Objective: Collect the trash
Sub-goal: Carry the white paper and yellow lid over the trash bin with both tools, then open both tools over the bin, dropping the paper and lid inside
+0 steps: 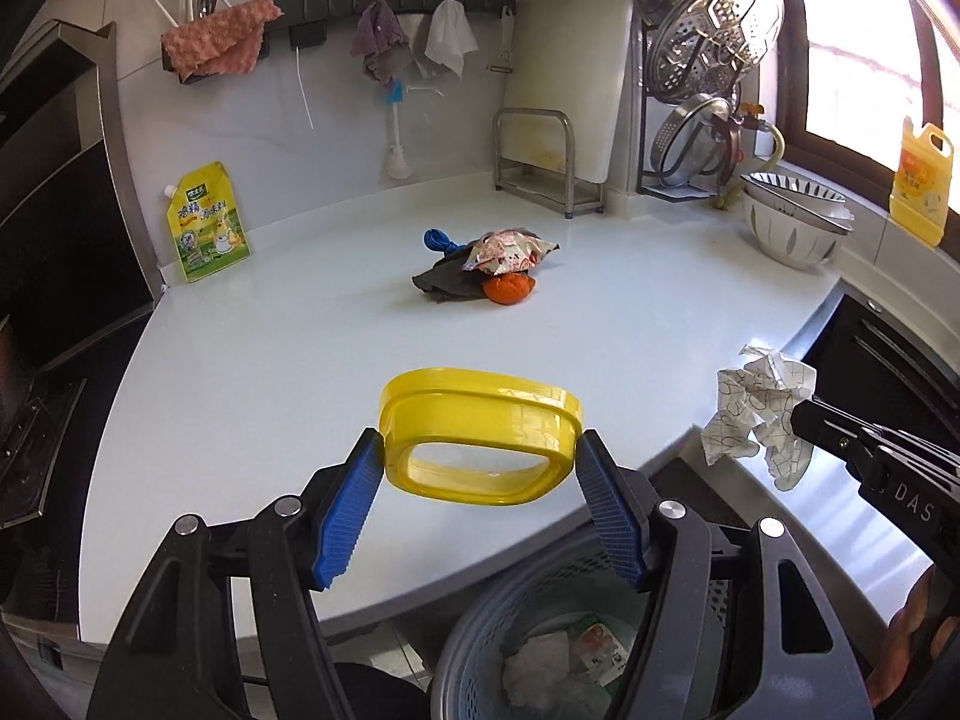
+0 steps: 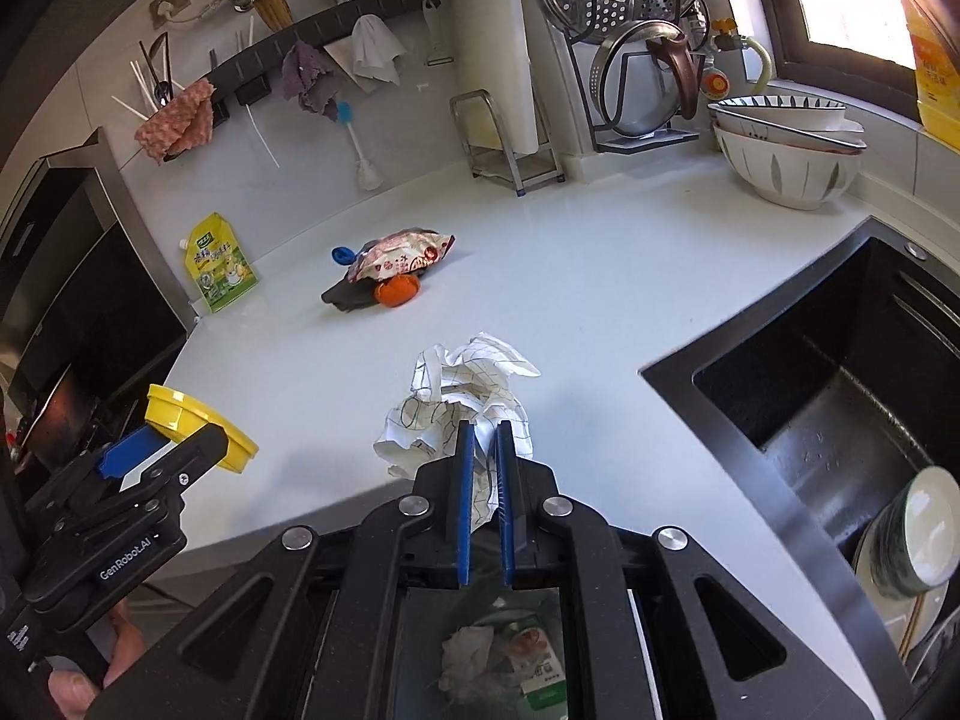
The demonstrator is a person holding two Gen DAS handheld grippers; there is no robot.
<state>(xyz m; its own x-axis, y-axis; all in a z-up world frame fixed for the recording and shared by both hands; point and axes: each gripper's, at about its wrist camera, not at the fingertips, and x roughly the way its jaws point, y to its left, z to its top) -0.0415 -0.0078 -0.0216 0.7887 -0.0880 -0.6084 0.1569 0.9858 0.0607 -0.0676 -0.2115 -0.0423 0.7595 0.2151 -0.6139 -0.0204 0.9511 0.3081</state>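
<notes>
Left wrist view: left gripper (image 1: 480,462) clamping one yellow container (image 1: 480,438) above bench (image 1: 270,360) front edge; one trash pile (image 1: 480,267) mid-bench; one basket (image 1: 576,630) below.

Right wrist view: right gripper (image 2: 485,438) pinching one crumpled paper (image 2: 462,396); two stacked bowls (image 2: 786,144) at back right corner.

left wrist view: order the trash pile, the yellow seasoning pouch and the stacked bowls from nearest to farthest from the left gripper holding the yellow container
From the left gripper, gripping the yellow container:
1. Trash pile, mid-counter, straight ahead.
2. Yellow seasoning pouch, far left against the wall, and stacked bowls, far right by the window: too close to call.
</notes>
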